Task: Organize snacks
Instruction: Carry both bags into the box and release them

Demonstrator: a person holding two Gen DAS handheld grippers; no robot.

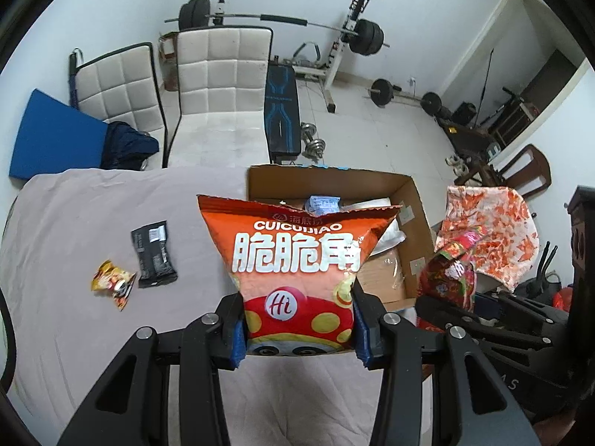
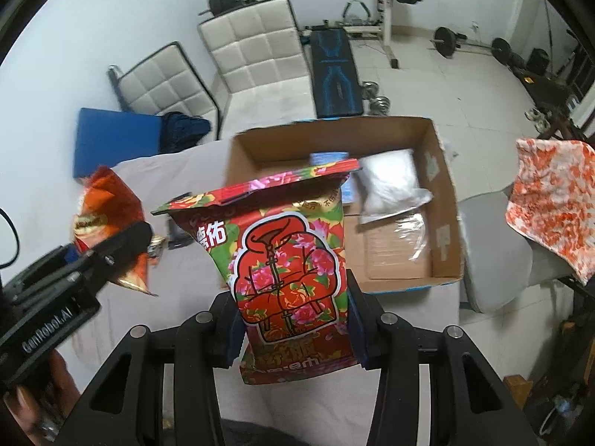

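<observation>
Four snack packets: orange bag point(image 1: 297, 260), floral bag point(image 2: 293, 271), black packet point(image 1: 153, 254), yellow packet point(image 1: 113, 282); one cardboard box point(image 1: 412, 215).

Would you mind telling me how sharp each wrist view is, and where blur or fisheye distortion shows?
Left wrist view: crisp; the lettering on the orange chip bag reads cleanly, though walls bow toward the dark rim. Right wrist view: softer; the floral bag and cardboard box edges smear, and the left gripper is slightly blurred.
</observation>
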